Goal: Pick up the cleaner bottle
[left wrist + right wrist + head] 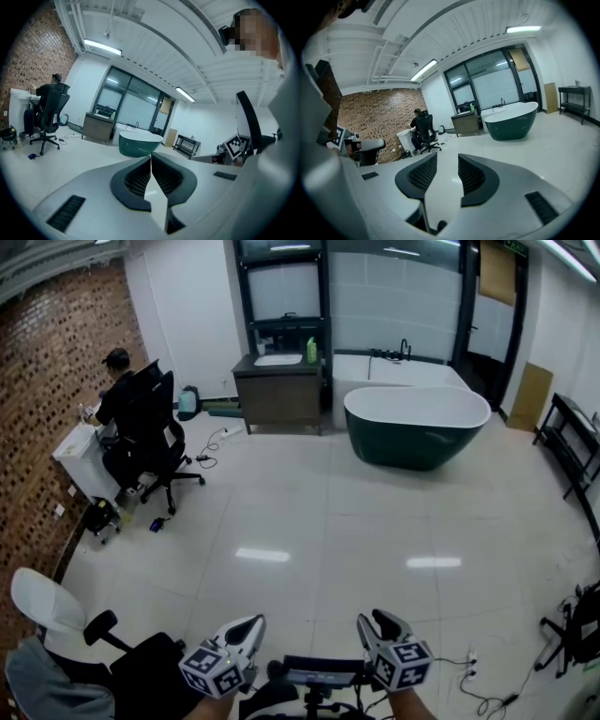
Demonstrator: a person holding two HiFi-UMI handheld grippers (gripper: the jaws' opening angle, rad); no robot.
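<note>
The cleaner bottle (311, 351) is a small green bottle standing on the right end of the wooden vanity (279, 390) at the far side of the room. In the right gripper view the bottle (471, 107) is a tiny green spot on the vanity top. Both grippers are far from it, low at the near edge of the head view. My left gripper (251, 624) (151, 161) is shut, its jaws meeting with nothing between them. My right gripper (381, 619) (446, 161) is open, with only floor showing through the gap.
A dark green bathtub (417, 426) stands right of the vanity. A person sits in a black office chair (155, 442) at a white desk (77, 454) by the brick wall. A black rack (572, 442) lines the right wall. Cables (487, 688) lie on the floor at the near right, and a chair (56, 610) stands at the near left.
</note>
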